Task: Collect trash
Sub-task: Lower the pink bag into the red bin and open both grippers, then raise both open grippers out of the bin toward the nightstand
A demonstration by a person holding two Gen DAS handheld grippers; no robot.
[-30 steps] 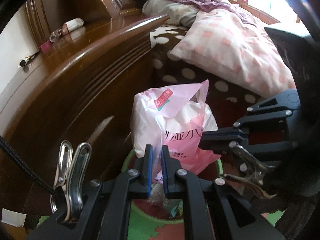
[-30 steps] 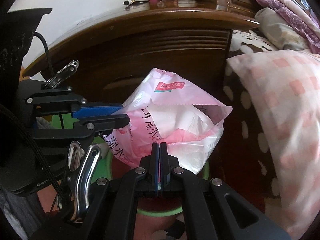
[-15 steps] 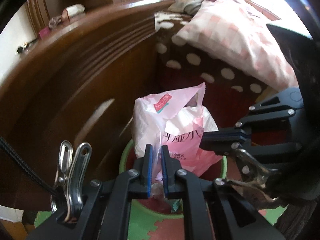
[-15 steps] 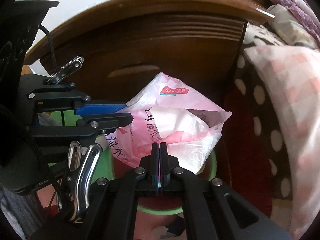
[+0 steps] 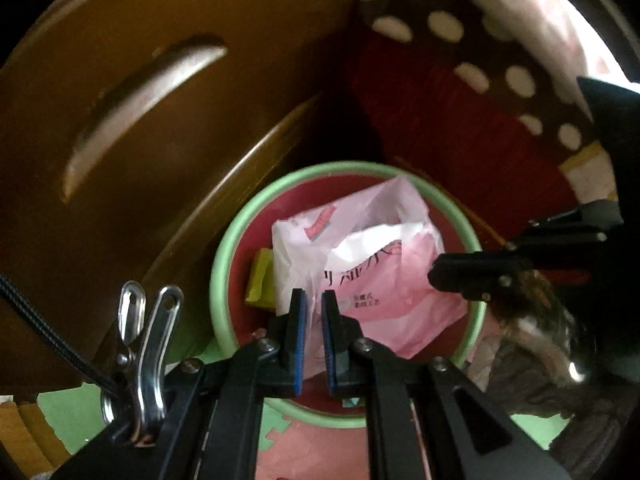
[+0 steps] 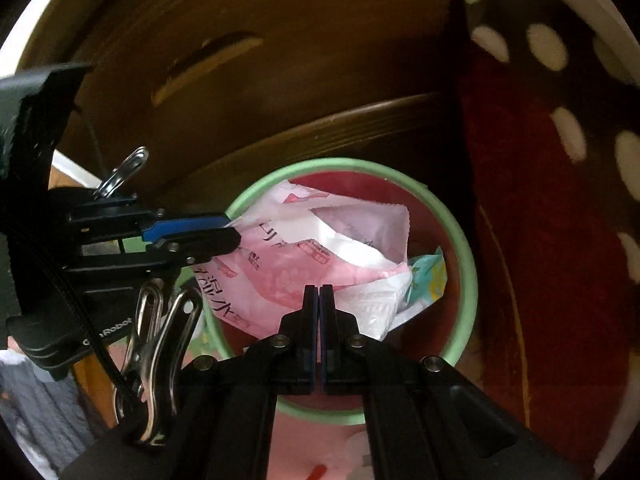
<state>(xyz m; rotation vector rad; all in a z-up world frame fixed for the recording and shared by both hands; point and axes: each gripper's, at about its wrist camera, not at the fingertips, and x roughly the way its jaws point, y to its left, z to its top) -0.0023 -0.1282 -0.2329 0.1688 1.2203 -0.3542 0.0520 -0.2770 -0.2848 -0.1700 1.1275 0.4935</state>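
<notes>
A pink and white plastic package (image 5: 372,264) lies tilted in a round bin with a green rim (image 5: 224,264) and red inside. My left gripper (image 5: 314,300) is shut on the package's near edge, which sits between the blue pads. My right gripper (image 5: 434,270) comes in from the right and pinches the package's other side. In the right wrist view the package (image 6: 280,276) fills the left half of the bin (image 6: 468,280). There the right gripper (image 6: 319,292) is shut on its lower edge, and the left gripper (image 6: 234,232) grips it from the left.
A yellow scrap (image 5: 260,280) and a teal patterned wrapper (image 6: 430,276) lie in the bin. Dark wooden furniture (image 5: 160,120) curves close behind and left of it. A brown sheet with white dots (image 6: 560,128) hangs on the right. Green and pink foam mat (image 5: 72,412) covers the floor.
Both grippers have sunk and tipped downward with the package, which hung above the bin and now sits inside its rim. The bed top and pillow have left the view.
</notes>
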